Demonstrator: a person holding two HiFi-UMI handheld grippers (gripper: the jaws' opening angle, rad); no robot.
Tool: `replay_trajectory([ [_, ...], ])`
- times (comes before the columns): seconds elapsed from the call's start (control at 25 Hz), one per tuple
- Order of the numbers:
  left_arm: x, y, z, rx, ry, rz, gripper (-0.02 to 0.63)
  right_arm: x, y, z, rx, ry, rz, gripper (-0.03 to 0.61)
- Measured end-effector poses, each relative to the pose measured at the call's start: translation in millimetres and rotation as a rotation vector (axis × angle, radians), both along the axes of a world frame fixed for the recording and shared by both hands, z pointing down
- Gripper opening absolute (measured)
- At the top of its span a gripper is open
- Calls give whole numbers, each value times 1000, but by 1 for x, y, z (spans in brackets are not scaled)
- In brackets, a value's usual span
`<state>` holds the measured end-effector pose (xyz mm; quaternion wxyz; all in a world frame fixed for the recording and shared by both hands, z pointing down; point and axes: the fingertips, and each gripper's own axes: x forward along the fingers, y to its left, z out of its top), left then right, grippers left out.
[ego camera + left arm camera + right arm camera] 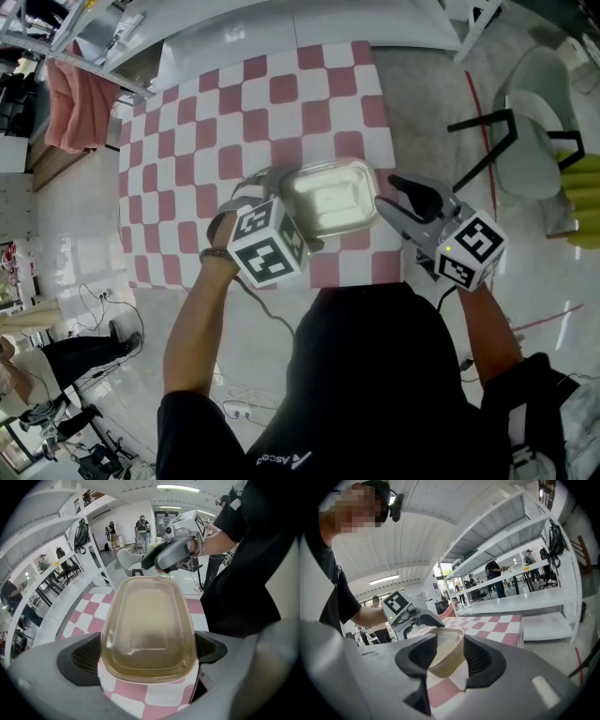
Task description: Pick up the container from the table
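The container point(328, 199) is clamped by its sides in the left claw point(146, 660), above the counter's point(187, 159) near edge. The right claw point(446, 654) gapes at the container's right end, pads not pressing.

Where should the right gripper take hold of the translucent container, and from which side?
Probably its free short end, from the person's right. The container is a long rounded rectangle with a flared rim, and the left gripper clamps the other end across its width. The open right gripper straddles the free end; its fingers would close under the rim.
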<state>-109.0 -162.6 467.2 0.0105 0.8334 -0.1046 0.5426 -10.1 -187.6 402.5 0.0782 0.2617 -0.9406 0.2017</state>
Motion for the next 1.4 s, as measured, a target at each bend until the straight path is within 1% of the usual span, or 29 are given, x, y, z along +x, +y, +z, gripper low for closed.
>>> replay_trajectory([
  [0.08,0,2,-6,5,-1,7,600,-2,-1,3,-89,-55,-3,202],
  [0.16,-1,4,-11,12,-3,13,600,-4,-3,6,-197,-126,2,245],
  [0.24,-1,6,-15,21,-2,19,600,-6,-4,11,-312,-204,6,270],
  [0.36,-2,8,-21,33,0,25,600,-9,-5,17,-457,-311,-1,281],
  [0.52,1,10,-26,45,-1,36,600,-16,-4,21,-586,-430,-32,285],
  [0.68,5,10,-27,52,0,46,600,-20,-4,26,-655,-488,-45,285],
  [0.88,11,10,-28,60,6,70,600,-29,-1,25,-701,-537,-89,284],
  [0.92,11,10,-27,63,5,74,600,-29,-1,26,-708,-539,-89,259],
  [1.04,12,9,-27,67,7,81,600,-29,-1,27,-747,-560,-74,241],
  [1.2,14,8,-22,77,23,92,600,-27,-2,32,-783,-551,-41,226],
  [1.4,18,8,-22,110,67,94,600,-24,-2,31,-790,-535,-29,219],
])
